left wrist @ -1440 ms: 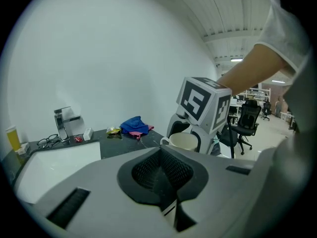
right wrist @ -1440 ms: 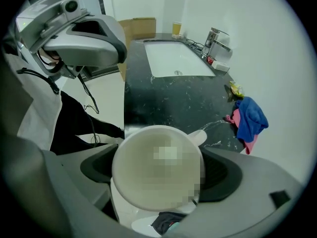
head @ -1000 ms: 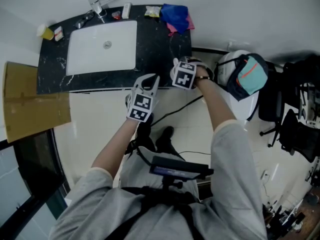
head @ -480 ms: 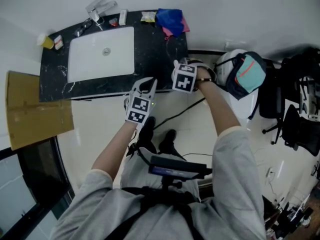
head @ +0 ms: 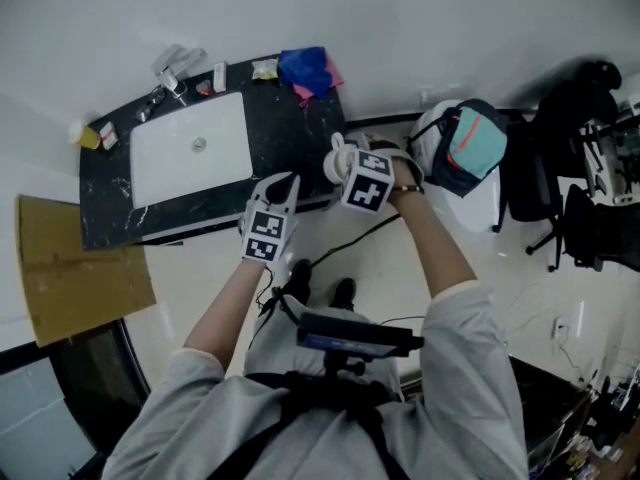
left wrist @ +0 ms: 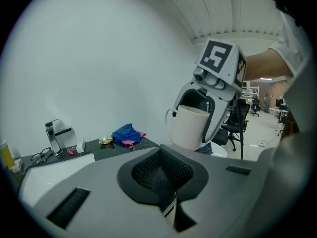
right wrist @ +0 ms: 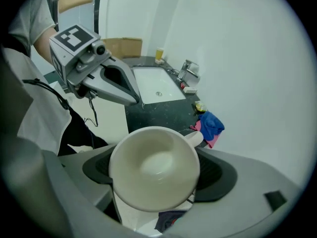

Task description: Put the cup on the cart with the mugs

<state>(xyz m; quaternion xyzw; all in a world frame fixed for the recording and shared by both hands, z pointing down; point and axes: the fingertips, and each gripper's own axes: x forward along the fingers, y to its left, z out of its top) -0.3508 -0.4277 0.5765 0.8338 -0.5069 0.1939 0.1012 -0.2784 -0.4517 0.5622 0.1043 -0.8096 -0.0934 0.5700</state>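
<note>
Right gripper (head: pixel 347 167) clamps the white cup (right wrist: pixel 154 167) between its fingers, held in the air for carrying, while the left gripper (left wrist: pixel 163 175) hangs alongside, fingers pinched together on nothing.

The head view looks steeply down from above the person (head: pixel 330 418) onto the black counter (head: pixel 285 138) and floor (head: pixel 190 268). Each gripper view rides close behind its own tongs; both share that counter, the left also facing the right gripper (left wrist: pixel 192 135) and cup (left wrist: pixel 188 123).

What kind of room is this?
Probably a wash corner in an office or lab: a white sink set in a black counter, a faucet, and office chairs nearby.
</note>
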